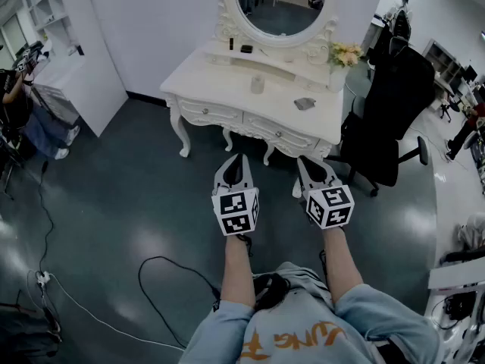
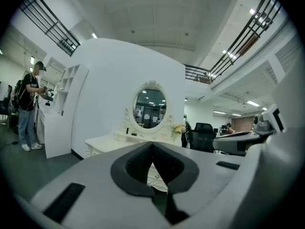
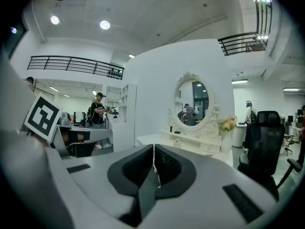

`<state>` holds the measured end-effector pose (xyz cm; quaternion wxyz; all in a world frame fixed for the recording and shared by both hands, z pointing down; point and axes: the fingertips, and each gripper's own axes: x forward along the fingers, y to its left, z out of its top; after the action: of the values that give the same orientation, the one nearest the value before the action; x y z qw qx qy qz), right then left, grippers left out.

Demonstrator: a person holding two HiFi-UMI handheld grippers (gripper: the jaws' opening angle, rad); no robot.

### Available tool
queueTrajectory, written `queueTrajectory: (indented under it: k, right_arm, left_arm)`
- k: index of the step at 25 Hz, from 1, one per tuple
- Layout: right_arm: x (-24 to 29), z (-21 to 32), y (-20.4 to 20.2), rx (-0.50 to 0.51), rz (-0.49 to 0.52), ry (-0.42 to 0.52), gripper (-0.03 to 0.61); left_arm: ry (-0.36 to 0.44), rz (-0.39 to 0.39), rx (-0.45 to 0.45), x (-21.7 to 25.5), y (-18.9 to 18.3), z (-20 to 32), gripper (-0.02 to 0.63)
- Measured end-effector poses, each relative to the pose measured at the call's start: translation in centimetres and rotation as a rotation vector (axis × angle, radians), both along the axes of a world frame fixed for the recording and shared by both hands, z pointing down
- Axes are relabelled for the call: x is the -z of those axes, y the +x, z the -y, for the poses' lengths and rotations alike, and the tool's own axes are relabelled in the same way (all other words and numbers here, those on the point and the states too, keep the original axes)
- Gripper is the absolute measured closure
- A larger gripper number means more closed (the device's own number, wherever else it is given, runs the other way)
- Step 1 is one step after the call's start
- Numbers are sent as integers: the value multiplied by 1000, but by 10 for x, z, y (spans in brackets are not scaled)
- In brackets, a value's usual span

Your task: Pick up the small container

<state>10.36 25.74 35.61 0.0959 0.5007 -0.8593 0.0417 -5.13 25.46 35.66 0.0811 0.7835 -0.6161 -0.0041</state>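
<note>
The small container (image 1: 258, 84), a pale cylinder, stands upright on the top of a white vanity table (image 1: 220, 88), in front of its oval mirror (image 1: 280, 6). Both grippers are held over the dark floor, well short of the table and apart from the container. My left gripper (image 1: 241, 158) points at the table's front drawers, and its jaws meet with nothing between them (image 2: 152, 146). My right gripper (image 1: 302, 161) is beside it, also shut and empty (image 3: 153, 148).
A vase of flowers (image 1: 340, 65) and a flat grey item (image 1: 305, 103) share the tabletop at the right. A black office chair (image 1: 388, 116) stands close to the table's right end. Cables (image 1: 163, 279) trail over the floor. A person (image 1: 23, 105) stands by a white cabinet (image 1: 76, 82) far left.
</note>
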Motion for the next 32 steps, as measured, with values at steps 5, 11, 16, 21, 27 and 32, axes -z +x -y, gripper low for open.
queueTrajectory:
  k: [5, 11, 16, 21, 27, 32]
  right_arm:
    - [2, 5, -7, 13, 10, 23, 549]
    - [0, 13, -21, 26, 26, 15, 549]
    - [0, 18, -26, 21, 21, 2, 549]
    - [6, 21, -41, 37, 9, 10, 549]
    - [9, 30, -49, 47, -20, 20, 549]
    - [20, 45, -55, 69, -51, 44, 549]
  left_arm:
    - [-1, 7, -14, -1, -2, 6, 592]
    - [-3, 0, -6, 0, -18, 12, 592]
    - [-17, -18, -15, -3, -25, 10, 592]
    - [-32, -44, 2, -5, -43, 10, 592]
    - [-30, -74, 20, -5, -59, 16, 592]
    - [4, -82, 49, 4, -70, 32, 592]
